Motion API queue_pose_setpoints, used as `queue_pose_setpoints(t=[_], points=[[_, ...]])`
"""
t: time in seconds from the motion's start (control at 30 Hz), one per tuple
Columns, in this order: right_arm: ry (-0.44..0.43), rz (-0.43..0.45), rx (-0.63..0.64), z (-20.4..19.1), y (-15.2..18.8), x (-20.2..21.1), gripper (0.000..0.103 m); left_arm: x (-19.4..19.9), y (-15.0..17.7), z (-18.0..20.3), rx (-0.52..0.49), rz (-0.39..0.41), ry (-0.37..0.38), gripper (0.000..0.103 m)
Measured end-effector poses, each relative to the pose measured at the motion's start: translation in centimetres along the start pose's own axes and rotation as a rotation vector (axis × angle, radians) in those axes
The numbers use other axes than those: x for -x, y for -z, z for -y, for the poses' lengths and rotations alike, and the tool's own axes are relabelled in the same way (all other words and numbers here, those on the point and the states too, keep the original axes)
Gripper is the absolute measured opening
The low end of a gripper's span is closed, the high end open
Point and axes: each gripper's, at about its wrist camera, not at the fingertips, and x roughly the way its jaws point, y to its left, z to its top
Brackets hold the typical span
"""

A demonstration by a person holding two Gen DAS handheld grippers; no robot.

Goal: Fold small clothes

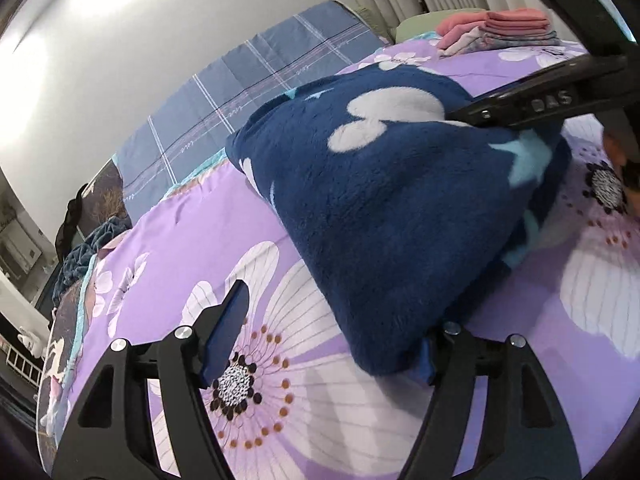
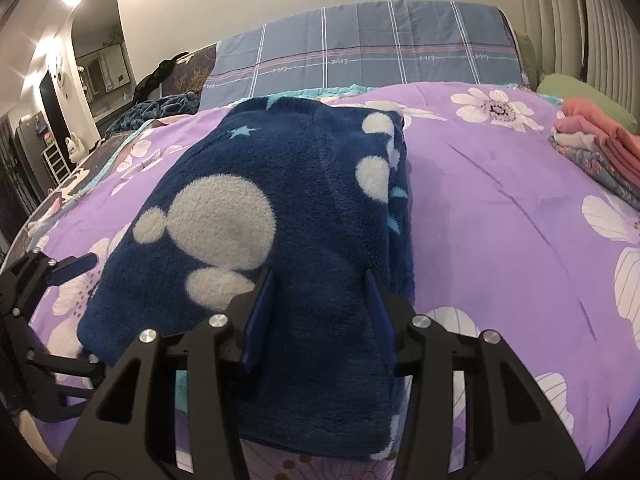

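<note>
Purple floral bedspread point(image 2: 500, 208) covers the bed and fills both wrist views. A blue-grey plaid pillow point(image 2: 360, 52) stands along its far edge, against the wall. Navy fleece garment point(image 2: 288, 216), patterned with white round blotches and pale blue stars, lies folded into a thick bundle near the middle of the bedspread, its near end bunched at the right gripper. A stack of folded clothes point(image 2: 600, 148), pink on top with a floral piece beneath, sits well apart toward the right edge of the bed, near a green cushion point(image 2: 580, 92). Right gripper point(image 2: 320, 320): jaws about half open, both blue pads pressed into the near end of the fleece, so it has hold of the garment. Left gripper point(image 1: 324, 344): jaws stand wide and hold nothing; one blue pad is over bare bedspread, the other touches or sits just under the garment's near corner, cannot tell which. The left gripper also shows at the left edge of the right wrist view, beside the garment.
</note>
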Motion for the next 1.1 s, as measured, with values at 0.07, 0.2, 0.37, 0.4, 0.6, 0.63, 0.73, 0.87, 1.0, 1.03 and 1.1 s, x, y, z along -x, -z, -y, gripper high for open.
queue_pose_setpoints(t=[0.07,0.2,0.37,0.4,0.6,0.63,0.73,0.87,1.0,1.03,1.1], points=[[-0.005,-0.001,-0.009,0.3,-0.1,0.0,0.046,0.8,-0.2,-0.2,0.002,0.002,0.053,0.067],[-0.013,-0.009,-0.024,0.7,-0.3,0.0,0.046,3.5,-0.1,-3.1,0.084,-0.025,0.369,0.01],[-0.001,0.003,-0.032,0.4,-0.1,0.1,0.047,6.2,-2.9,-8.6,0.268,0.164,0.462,0.0],[-0.002,0.004,-0.034,0.4,-0.1,0.2,0.047,6.0,-3.6,-9.0,0.293,0.191,0.458,0.0],[-0.006,0.003,-0.04,0.6,-0.2,0.2,0.047,-3.5,-8.0,-6.5,0.285,0.086,0.424,0.008],[-0.006,0.003,-0.041,0.6,-0.2,0.2,0.047,-6.3,-7.9,-5.2,0.236,0.013,0.391,0.008],[-0.001,0.004,-0.036,0.4,-0.2,0.1,0.048,-7.7,-7.3,-5.2,0.288,-0.009,0.417,0.004],[-0.013,0.0,-0.027,0.6,-0.3,0.2,0.048,-5.8,-8.3,-6.4,0.256,0.002,0.446,0.003],[-0.043,0.004,-0.058,1.2,-0.1,0.1,0.048,-5.0,-10.4,-9.8,0.403,0.136,0.532,0.003],[-0.043,0.006,-0.058,1.2,-0.1,0.1,0.048,-5.2,-10.9,-10.1,0.412,0.146,0.526,0.003],[-0.037,0.007,-0.055,1.0,0.0,0.1,0.048,-7.2,-12.1,-10.4,0.432,0.12,0.525,0.003]])
